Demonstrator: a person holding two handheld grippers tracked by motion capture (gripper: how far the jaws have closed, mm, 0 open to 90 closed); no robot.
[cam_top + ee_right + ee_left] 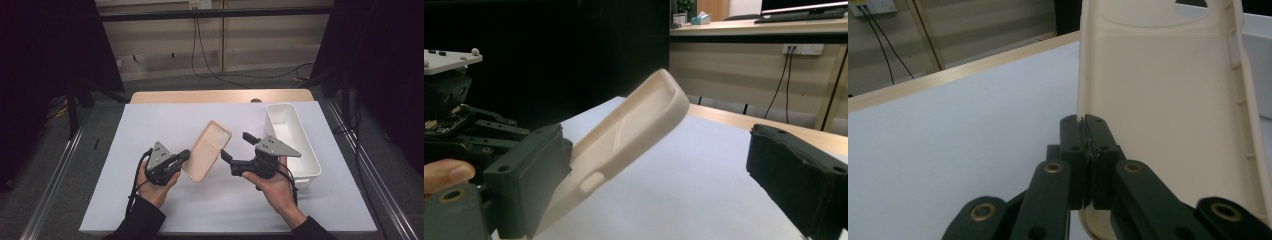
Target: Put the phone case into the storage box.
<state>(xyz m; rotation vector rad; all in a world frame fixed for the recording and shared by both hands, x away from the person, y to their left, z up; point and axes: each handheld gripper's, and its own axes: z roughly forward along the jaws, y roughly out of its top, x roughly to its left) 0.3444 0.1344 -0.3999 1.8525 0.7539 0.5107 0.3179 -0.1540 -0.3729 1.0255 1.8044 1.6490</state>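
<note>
Spreading under both hands, the bench (150, 200) has a pale lavender top and a wooden strip along its far edge, and it carries everything else. Next in size is the white bin (310, 155), an open rectangular tub that stands on the bench just beyond and outside the right gripper, close to that hand but not touching its jaws.

The phone case (206, 150) comes next: a beige shell with a rounded camera cutout at its far end, lifted off the bench and tilted, its open side turned up. It lies between the two grippers, running away from the left gripper at a slant toward the far right. The left gripper (185, 156) is clamped on the case's near edge; in the left gripper view its two black jaws meet tight on the thin beige rim (1088, 145), with the hollow of the case rising just beyond them.

The right gripper (235, 145) stands wide, its jaws well spread and pressing on nothing. In the right gripper view the case (634, 125) hangs ahead of the jaws and close to the left one, though whether it touches that jaw I cannot tell; the other jaw is well clear of it.
</note>
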